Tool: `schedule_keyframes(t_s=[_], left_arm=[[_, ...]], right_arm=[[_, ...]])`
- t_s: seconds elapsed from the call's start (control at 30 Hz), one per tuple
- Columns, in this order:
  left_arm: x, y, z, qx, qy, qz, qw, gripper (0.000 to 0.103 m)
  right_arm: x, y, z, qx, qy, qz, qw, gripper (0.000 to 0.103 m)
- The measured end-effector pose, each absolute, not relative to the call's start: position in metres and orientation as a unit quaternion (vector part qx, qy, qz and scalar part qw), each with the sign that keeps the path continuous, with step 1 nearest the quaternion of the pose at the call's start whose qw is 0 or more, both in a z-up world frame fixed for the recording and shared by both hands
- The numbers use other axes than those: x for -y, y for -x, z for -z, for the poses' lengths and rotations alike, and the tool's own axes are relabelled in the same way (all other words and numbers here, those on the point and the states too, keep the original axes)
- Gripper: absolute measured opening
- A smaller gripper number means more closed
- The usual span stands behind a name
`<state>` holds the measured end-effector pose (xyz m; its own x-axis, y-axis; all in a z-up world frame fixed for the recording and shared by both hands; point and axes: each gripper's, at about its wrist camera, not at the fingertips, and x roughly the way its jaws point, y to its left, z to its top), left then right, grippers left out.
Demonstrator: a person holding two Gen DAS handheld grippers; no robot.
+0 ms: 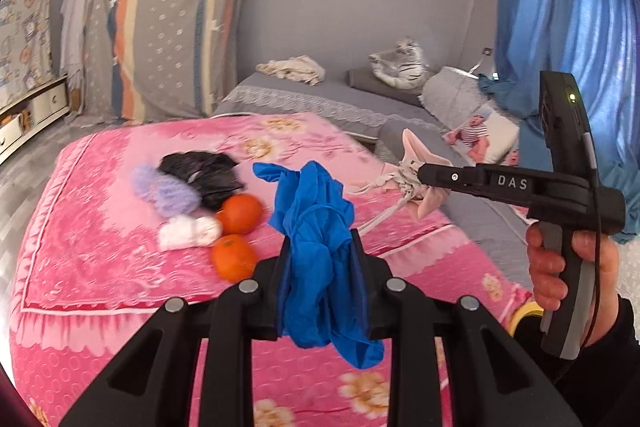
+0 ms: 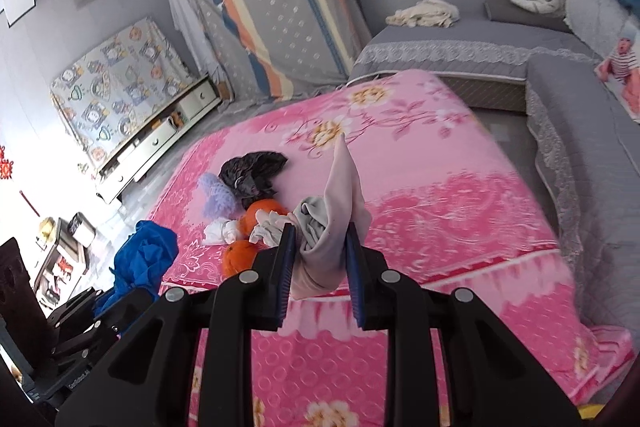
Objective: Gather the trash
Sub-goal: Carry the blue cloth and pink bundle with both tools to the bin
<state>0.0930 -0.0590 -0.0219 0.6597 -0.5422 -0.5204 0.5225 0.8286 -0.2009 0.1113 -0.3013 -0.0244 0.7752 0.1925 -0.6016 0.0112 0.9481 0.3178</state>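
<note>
1. Two crumpled items are held above the pink bed (image 1: 120,267).
2. A wrinkled blue glove (image 1: 316,251) is clamped between the left gripper (image 1: 320,247) jaws.
3. A pale pink-grey cloth (image 2: 332,227) is pinched between the right gripper (image 2: 320,239) jaws, its tip pointing beyond them.

both wrist views look down close over the same pink bed (image 1: 120,267).

My right gripper (image 2: 320,259) clamps a crumpled pale pink-and-grey cloth (image 2: 334,227); left, my other gripper (image 2: 120,303) holds a crumpled blue plastic bag (image 2: 144,259); two oranges (image 2: 240,257) lie beyond on the pink floral bedspread (image 2: 460,195).
</note>
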Motion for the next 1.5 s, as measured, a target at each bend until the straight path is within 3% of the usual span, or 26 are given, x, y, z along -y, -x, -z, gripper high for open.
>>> schedule_keyframes(t_s=[0.43, 0.93, 1.5], left_arm=[[0.124, -0.050, -0.014, -0.236, -0.008, 0.387, 0.891, 0.024], [0.193, 0.000, -0.021, -0.213, -0.046, 0.464, 0.859, 0.024], [0.238, 0.041, -0.005, -0.217, -0.085, 0.516, 0.824, 0.024]], right_arm=[[0.378, 0.009, -0.011, -0.250, -0.171, 0.058, 0.951, 0.023], [0.427, 0.140, -0.012, -0.180, -0.197, 0.159, 0.951, 0.023], [0.438, 0.208, 0.023, -0.188, -0.219, 0.216, 0.933, 0.023]])
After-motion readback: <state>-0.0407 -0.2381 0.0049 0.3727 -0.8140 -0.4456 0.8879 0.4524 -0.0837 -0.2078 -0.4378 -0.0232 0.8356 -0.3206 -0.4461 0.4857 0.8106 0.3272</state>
